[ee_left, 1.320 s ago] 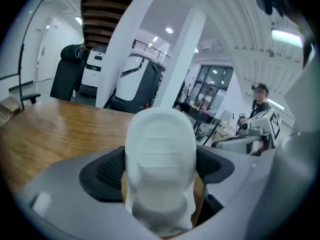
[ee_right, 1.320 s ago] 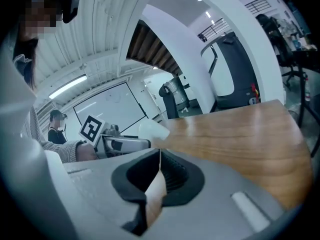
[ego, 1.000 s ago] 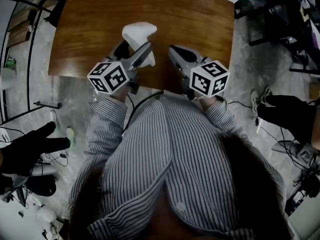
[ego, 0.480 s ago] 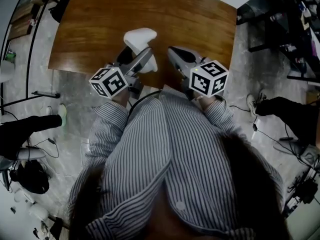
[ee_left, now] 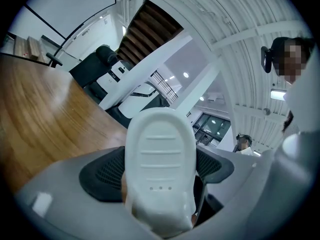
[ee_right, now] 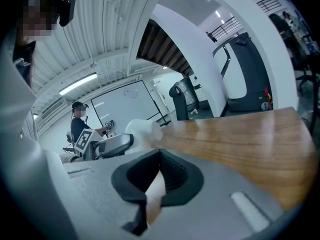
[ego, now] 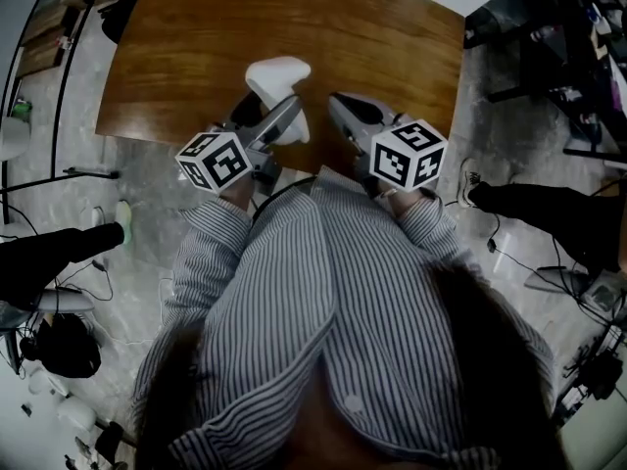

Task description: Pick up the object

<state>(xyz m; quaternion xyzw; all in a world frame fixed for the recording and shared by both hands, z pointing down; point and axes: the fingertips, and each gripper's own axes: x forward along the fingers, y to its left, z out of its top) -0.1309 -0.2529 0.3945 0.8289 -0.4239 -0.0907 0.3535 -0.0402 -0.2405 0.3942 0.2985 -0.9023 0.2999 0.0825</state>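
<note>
The object is a white moulded piece (ego: 277,74) with shallow ribs across its face, like a shoe sole. My left gripper (ego: 281,109) is shut on it near the front edge of the wooden table (ego: 176,47). In the left gripper view the white piece (ee_left: 160,154) fills the gap between the black pads (ee_left: 100,176). Whether it rests on the table or hangs above it, I cannot tell. My right gripper (ego: 338,103) sits just to its right, shut with nothing inside. In the right gripper view the jaws of the right gripper (ee_right: 159,176) meet, and the white piece (ee_right: 142,130) shows to the left.
The table's front edge runs just under both grippers, with bare wood (ee_right: 240,139) beyond them. Dark-clad legs stand on the floor at left (ego: 49,258) and right (ego: 549,209). Dark equipment (ego: 549,18) stands at the back right, and cables lie on the floor.
Both grippers and the white piece have held nearly still. The dark leg on the floor at left has drawn back leftward, and the one at right has shifted.
</note>
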